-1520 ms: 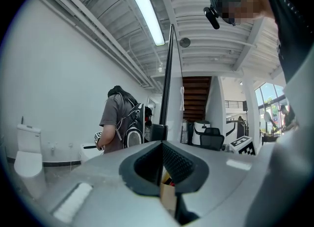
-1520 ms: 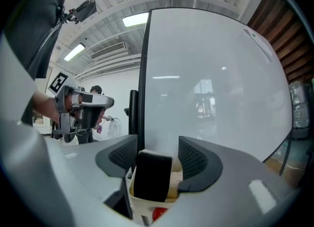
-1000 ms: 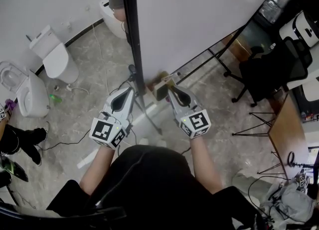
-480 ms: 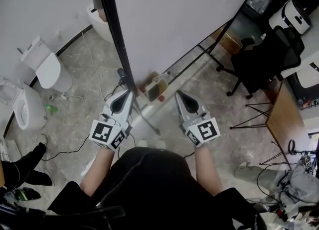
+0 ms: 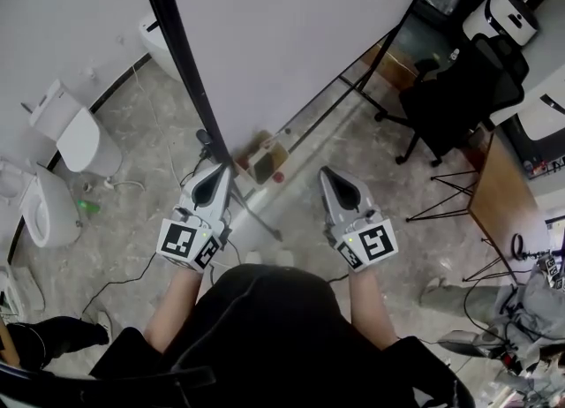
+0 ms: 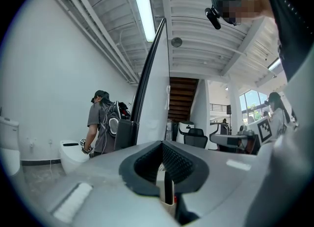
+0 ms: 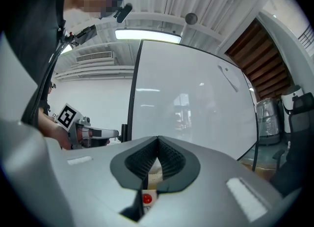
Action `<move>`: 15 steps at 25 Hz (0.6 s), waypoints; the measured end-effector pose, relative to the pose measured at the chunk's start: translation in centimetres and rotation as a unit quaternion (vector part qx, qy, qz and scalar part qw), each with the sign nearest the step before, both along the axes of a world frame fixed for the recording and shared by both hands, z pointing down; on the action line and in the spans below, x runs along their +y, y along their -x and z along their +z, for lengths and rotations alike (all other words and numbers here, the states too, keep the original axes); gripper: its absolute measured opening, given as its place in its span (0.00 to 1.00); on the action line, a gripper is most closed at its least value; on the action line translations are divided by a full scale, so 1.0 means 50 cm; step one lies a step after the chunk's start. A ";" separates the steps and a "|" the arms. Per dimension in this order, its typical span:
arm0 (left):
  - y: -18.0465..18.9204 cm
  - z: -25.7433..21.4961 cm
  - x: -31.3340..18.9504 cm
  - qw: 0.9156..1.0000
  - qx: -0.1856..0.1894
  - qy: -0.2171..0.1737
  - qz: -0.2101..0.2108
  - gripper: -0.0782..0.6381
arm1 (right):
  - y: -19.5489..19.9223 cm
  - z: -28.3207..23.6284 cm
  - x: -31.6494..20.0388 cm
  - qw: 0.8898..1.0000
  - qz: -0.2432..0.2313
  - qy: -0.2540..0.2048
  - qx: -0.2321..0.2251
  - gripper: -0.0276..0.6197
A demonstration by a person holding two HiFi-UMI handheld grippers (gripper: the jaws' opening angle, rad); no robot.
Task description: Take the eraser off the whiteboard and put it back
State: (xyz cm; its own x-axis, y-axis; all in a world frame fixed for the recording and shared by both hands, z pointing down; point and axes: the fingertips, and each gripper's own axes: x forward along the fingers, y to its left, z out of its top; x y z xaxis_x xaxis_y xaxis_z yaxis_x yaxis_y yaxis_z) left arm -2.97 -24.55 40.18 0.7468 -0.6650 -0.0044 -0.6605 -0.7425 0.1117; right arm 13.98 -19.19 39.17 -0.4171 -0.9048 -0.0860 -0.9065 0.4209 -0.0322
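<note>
glossy flat whiteboard (image 5: pixel 291 35), right gripper (image 5: pixel 326 172) ribbed fingers (image 7: pixel 170 160) together

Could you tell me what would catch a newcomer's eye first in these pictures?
The big blank whiteboard fills the top middle of the head view, its dark edge slanting down toward the person. Just below it, the left gripper and right gripper point at its foot, both shut with nothing held. A white toilet stands at the far left.

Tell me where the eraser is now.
Head view: the eraser sits mid-frame at the foot of the whiteboard, ahead of the left gripper and right gripper.
</note>
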 end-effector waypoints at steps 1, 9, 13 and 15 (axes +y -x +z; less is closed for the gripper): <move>0.000 0.001 0.001 1.000 0.001 0.000 0.001 0.11 | -0.002 0.000 0.002 1.000 0.003 0.001 0.001 0.06; 0.000 0.002 0.005 1.000 0.004 0.002 0.005 0.11 | -0.003 0.004 0.011 1.000 0.008 0.001 0.002 0.06; 0.003 -0.001 0.008 1.000 0.002 0.000 0.006 0.11 | 0.005 0.003 0.014 1.000 0.007 0.000 0.006 0.06; 0.003 -0.001 0.010 1.000 0.001 0.000 0.008 0.11 | 0.008 0.002 0.015 1.000 0.008 0.000 0.005 0.06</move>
State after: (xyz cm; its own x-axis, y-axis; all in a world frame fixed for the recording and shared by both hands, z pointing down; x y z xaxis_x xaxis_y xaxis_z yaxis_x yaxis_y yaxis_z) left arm -3.13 -24.03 40.15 0.7580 -0.6523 -0.0055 -0.6477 -0.7536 0.1125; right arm 13.59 -18.44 39.25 -0.4039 -0.9111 -0.0819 -0.9132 0.4069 -0.0231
